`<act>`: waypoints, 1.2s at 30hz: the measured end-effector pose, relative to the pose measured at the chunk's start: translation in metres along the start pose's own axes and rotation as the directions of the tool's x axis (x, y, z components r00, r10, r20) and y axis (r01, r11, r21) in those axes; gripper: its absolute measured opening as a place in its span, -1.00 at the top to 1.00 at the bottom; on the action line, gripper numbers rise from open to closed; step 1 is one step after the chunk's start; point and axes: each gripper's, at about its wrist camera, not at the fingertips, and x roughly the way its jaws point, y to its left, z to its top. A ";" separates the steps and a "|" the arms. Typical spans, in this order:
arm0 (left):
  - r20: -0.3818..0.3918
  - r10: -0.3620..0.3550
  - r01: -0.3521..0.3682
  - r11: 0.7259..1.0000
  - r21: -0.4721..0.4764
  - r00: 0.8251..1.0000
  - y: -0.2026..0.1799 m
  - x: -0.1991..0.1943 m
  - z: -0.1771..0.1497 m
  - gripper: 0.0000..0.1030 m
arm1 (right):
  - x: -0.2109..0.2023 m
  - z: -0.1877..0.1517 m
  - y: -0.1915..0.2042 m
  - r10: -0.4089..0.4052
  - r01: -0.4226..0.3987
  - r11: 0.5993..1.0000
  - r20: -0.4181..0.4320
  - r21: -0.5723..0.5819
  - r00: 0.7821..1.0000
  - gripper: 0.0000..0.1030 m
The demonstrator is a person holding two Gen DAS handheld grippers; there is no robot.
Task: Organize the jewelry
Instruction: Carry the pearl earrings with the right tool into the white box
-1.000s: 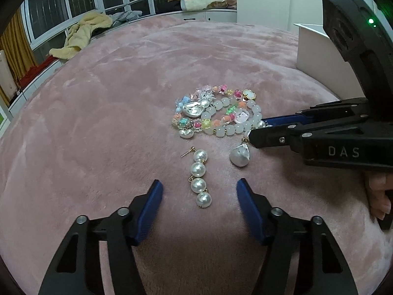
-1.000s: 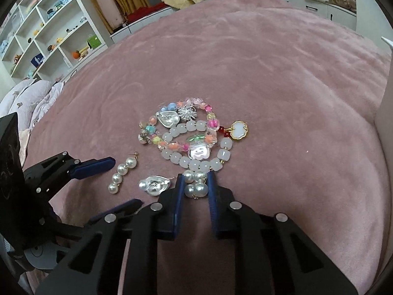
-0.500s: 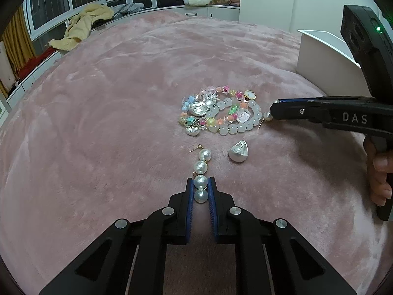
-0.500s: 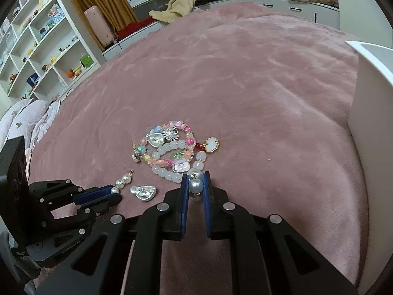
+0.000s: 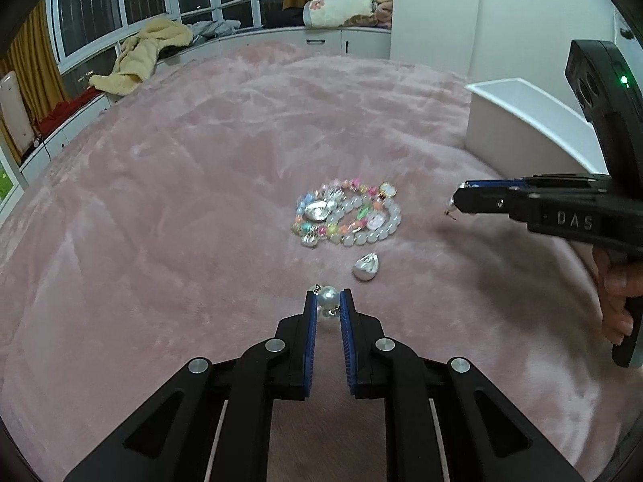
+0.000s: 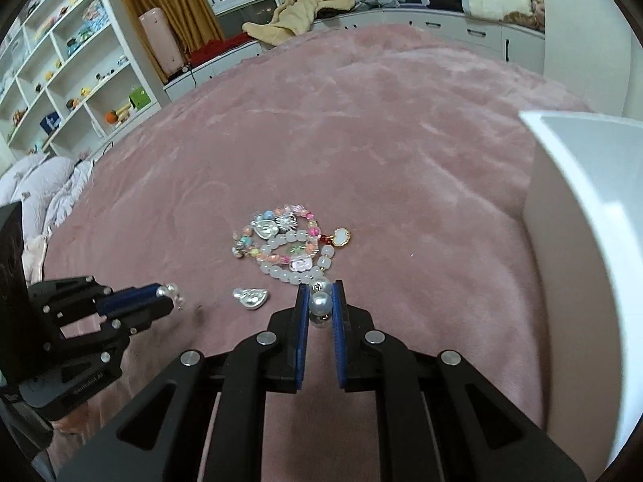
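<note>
Left hand-held gripper (image 5: 328,300): blue pads pinching a pearl drop earring (image 5: 326,298), held clear above the pink plush bed cover (image 5: 181,209). Right hand-held gripper (image 6: 320,295): pads pinching a second pearl earring (image 6: 320,302), also off the cover; a person's fingers (image 5: 617,285) grip its handle. Beaded bracelets (image 6: 287,243): tangled heap of pastel and translucent white beads with a gold-rimmed charm, lying on the cover between and beyond the two grippers. Silver teardrop piece (image 5: 365,267): lying alone on the cover, just beside the heap. White box (image 6: 582,249): standing on the cover at the right, well apart from the heap.
</note>
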 end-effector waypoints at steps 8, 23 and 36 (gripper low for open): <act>0.040 -0.004 0.004 1.000 0.013 0.999 -0.007 -0.045 0.009 0.68 | -0.043 -0.005 0.021 -0.019 0.019 1.000 0.042 -0.009 0.999 0.77; 0.115 -0.029 0.024 0.999 0.041 0.993 -0.041 -0.106 0.049 0.68 | -0.139 0.005 0.011 -0.081 0.074 0.996 0.129 0.058 0.988 0.77; 0.158 -0.145 0.125 0.984 0.126 0.977 -0.133 -0.125 0.106 0.68 | -0.223 0.002 -0.047 -0.214 0.192 0.973 0.189 0.128 0.958 0.77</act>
